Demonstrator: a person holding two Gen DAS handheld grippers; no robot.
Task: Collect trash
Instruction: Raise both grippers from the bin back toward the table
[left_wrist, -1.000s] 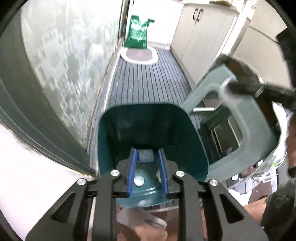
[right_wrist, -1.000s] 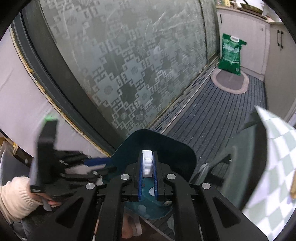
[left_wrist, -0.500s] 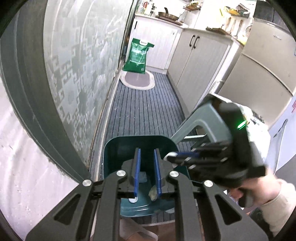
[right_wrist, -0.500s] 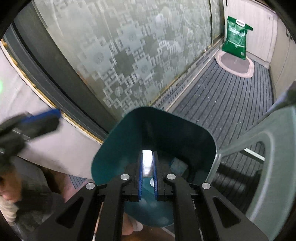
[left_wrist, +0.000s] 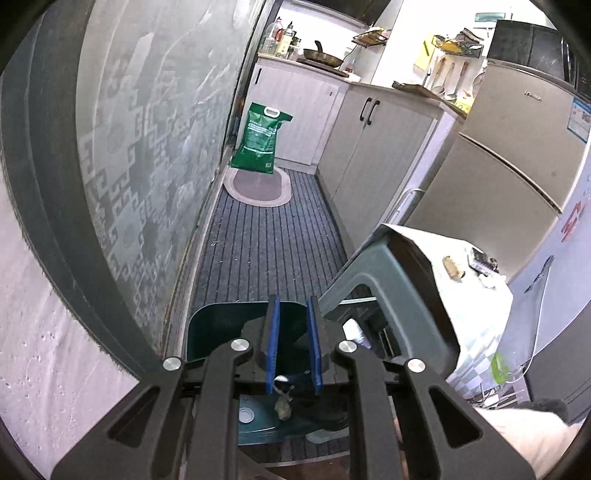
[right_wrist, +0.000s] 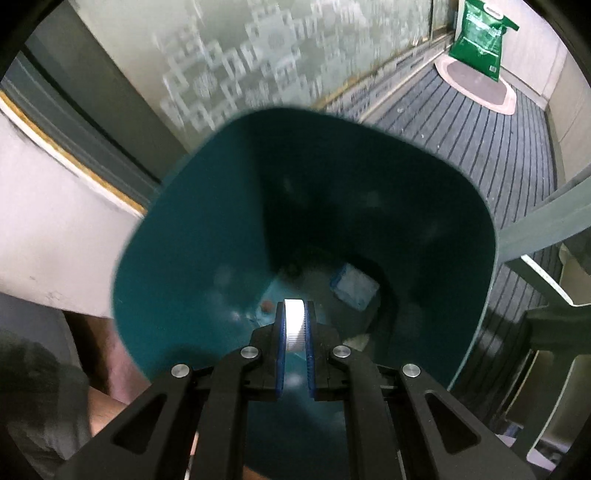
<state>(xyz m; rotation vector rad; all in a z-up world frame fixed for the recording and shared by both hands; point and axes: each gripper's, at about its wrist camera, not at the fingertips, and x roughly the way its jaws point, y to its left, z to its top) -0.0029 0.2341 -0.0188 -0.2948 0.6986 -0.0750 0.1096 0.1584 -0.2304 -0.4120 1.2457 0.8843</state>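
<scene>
While the left gripper (left_wrist: 291, 325) hangs above the floor, its 2 blue pads (left_wrist: 273, 332) stand narrow and parallel with nothing between them. Left of it runs a frosted glass door (left_wrist: 147, 155) with a square pattern. Just below and ahead of the pads sits the teal bin (left_wrist: 218, 325), its rim showing on their left side; in its bottom, under the gripper, lie a small brownish scrap (left_wrist: 282, 408) and a pale round lid (left_wrist: 245, 414). Straight ahead, well beyond the bin, a green bag (left_wrist: 260, 138) stands on an oval mat (left_wrist: 258, 186) on the striped floor. Right of the pads a grey-green plastic stool (left_wrist: 391, 295) rises just beside the bin, and a checked cloth (left_wrist: 476, 295) covers the surface further right. A pale sleeve (left_wrist: 517, 435) shows at the lower right edge.

In the right wrist view, the same patterned door (right_wrist: 236, 59) passes on the upper left, blurred. The right gripper (right_wrist: 294, 328) points steeply down into the mouth of the bin (right_wrist: 177, 258), which fills the middle of the view. Its pads are closed on a white ribbed bottle cap (right_wrist: 294, 326), held edge-on between them over the bin's inside. Beyond the tips, slightly right, a pale blue-and-white wrapper (right_wrist: 354, 286) lies on the bin's bottom. Further right stands the stool's leg (right_wrist: 546, 221), and at the upper right the bag (right_wrist: 480, 37) rests on its mat (right_wrist: 476, 83).
</scene>
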